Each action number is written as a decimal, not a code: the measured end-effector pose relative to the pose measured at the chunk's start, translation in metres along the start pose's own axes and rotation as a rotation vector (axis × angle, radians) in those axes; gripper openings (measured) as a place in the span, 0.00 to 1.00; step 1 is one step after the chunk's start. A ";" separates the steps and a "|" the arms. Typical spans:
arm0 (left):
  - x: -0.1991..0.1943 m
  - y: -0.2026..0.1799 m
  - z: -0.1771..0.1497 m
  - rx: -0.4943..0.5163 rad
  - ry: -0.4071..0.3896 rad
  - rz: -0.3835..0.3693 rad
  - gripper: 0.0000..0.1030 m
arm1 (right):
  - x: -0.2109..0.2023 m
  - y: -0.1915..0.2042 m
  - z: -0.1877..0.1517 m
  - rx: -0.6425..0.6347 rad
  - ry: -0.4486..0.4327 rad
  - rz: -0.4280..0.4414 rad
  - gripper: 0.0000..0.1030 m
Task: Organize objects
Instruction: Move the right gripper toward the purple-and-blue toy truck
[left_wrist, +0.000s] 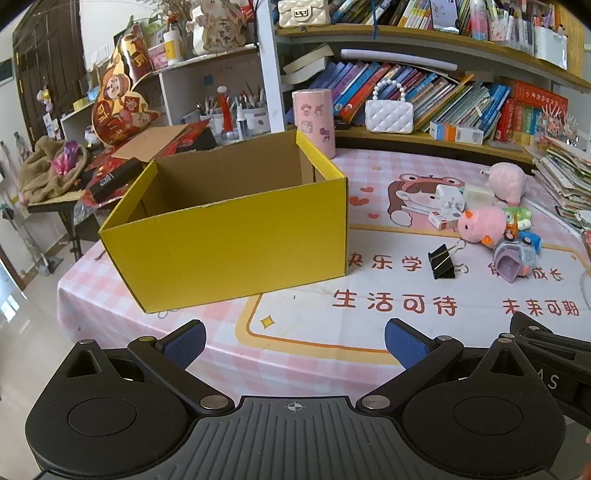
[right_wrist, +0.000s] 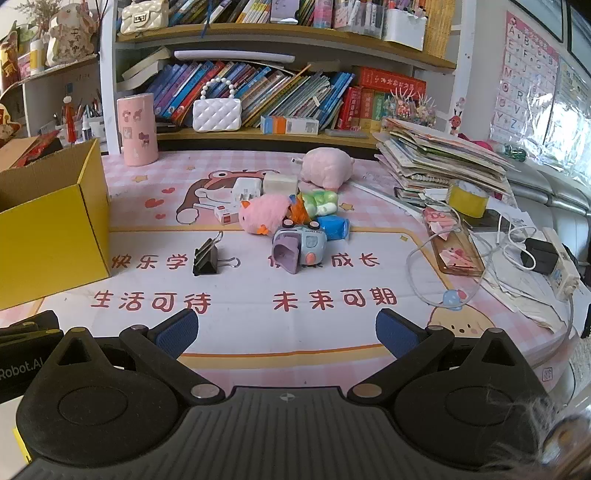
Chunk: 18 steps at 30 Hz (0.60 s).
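Note:
An open yellow cardboard box (left_wrist: 236, 240) (right_wrist: 51, 236) stands on the left of the table, and it looks empty inside. Right of it lies a black binder clip (left_wrist: 441, 262) (right_wrist: 206, 258). Behind the clip sits a heap of toys: a pink fluffy chick (right_wrist: 264, 214) (left_wrist: 480, 223), a purple-and-blue toy car (right_wrist: 299, 245) (left_wrist: 515, 258), a pink plush pig (right_wrist: 325, 168) and white chargers (right_wrist: 245, 192). My left gripper (left_wrist: 295, 345) hovers open before the box. My right gripper (right_wrist: 286, 334) hovers open before the clip and toys. Nothing lies between either pair of fingers.
A pink cylinder (right_wrist: 136, 129) stands at the table's back. A leaning pile of books and papers (right_wrist: 439, 158), yellow tape (right_wrist: 467, 199), cables and a power strip (right_wrist: 557, 262) crowd the right side. Bookshelves (right_wrist: 280, 92) rise behind. The pink patterned tablecloth (right_wrist: 295, 314) lies under both grippers.

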<state>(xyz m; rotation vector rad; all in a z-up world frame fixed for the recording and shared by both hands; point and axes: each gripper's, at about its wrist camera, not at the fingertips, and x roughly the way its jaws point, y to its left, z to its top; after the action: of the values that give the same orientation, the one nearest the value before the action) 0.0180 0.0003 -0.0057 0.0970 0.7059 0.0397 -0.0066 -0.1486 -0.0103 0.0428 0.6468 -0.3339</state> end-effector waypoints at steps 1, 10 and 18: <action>0.001 -0.001 0.000 0.001 0.001 0.001 1.00 | 0.001 0.000 0.000 -0.001 0.003 0.000 1.00; 0.008 -0.007 0.000 0.003 0.017 0.004 1.00 | 0.012 -0.004 0.002 -0.004 0.023 0.002 1.00; 0.014 -0.017 0.002 0.001 0.024 0.001 1.00 | 0.024 -0.014 0.006 0.002 0.036 0.018 1.00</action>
<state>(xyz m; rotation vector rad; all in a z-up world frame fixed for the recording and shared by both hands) 0.0303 -0.0157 -0.0148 0.0974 0.7299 0.0415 0.0106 -0.1694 -0.0191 0.0565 0.6818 -0.3167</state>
